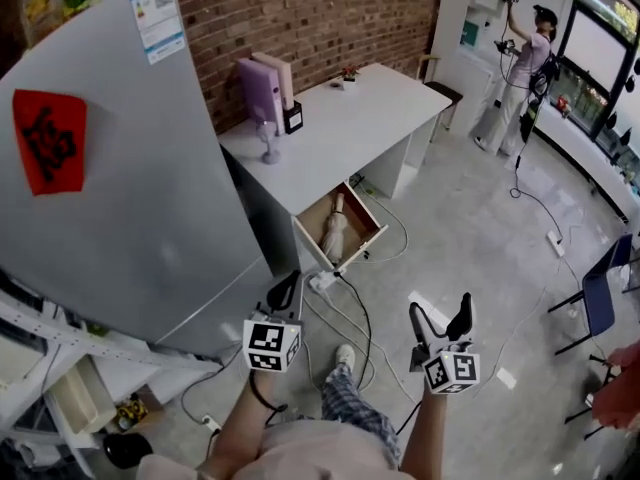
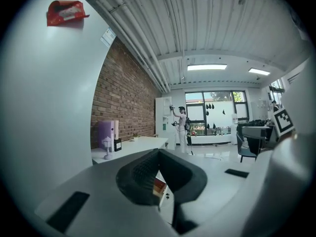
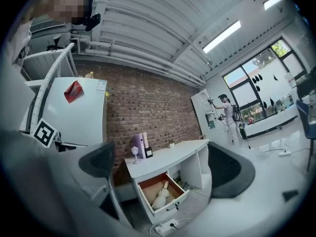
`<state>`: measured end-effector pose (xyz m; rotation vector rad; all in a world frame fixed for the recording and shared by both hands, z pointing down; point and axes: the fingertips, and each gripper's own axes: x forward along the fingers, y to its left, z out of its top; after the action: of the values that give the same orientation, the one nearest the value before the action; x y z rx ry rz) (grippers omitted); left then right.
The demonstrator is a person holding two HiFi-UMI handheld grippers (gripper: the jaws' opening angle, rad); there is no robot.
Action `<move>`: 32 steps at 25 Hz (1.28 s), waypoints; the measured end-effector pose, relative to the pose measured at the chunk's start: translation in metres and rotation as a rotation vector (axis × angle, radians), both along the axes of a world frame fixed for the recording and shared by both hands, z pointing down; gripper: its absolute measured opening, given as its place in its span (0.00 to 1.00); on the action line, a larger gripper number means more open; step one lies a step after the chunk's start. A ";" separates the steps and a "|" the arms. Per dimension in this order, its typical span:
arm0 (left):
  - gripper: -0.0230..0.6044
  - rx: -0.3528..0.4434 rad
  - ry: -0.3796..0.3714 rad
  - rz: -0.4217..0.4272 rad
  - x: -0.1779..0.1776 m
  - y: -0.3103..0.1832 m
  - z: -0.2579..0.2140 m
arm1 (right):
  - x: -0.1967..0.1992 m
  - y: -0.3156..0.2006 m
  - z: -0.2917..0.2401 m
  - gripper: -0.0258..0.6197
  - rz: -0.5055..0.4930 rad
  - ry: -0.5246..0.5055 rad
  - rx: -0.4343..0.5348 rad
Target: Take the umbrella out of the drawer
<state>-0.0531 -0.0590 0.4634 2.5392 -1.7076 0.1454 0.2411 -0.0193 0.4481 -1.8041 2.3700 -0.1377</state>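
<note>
The drawer (image 1: 352, 249) under the white desk (image 1: 340, 128) stands pulled open. A folded pale umbrella (image 1: 334, 230) lies inside it, handle toward the back. Both grippers hang well short of it, above the floor. My left gripper (image 1: 284, 293) is shut with nothing in it, its pads meeting in the left gripper view (image 2: 160, 174). My right gripper (image 1: 441, 318) is open and holds nothing. Between its spread jaws the right gripper view (image 3: 163, 167) shows the drawer (image 3: 174, 203) and the umbrella (image 3: 161, 197) at a distance.
A tall grey fridge (image 1: 110, 188) stands close on the left. A power strip (image 1: 323, 281) and cables lie on the floor before the drawer. Purple folders (image 1: 262, 88) and a small lamp (image 1: 268, 140) sit on the desk. A person (image 1: 520, 68) works far back; a blue chair (image 1: 600, 298) is at the right.
</note>
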 end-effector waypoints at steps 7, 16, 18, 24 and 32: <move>0.08 -0.024 -0.024 -0.060 0.023 -0.122 -0.002 | 0.003 -0.158 0.003 0.93 -0.115 -0.006 -0.048; 0.08 -0.056 -0.014 -0.158 0.019 -0.231 0.003 | -0.014 -0.293 0.020 0.93 -0.232 -0.014 -0.100; 0.08 -0.059 -0.012 -0.173 0.016 -0.246 0.003 | -0.018 -0.309 0.022 0.93 -0.248 -0.010 -0.110; 0.08 -0.085 -0.013 -0.213 0.010 -0.279 0.025 | -0.029 -0.343 0.034 0.93 -0.267 -0.010 -0.131; 0.08 -0.153 -0.006 -0.175 0.027 -0.311 0.063 | -0.057 -0.385 0.077 0.93 -0.280 -0.026 -0.230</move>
<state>-0.0262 -0.3696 0.5259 2.2734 -1.8336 0.2608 0.1843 -0.4039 0.5252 -1.5309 2.6698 -0.4820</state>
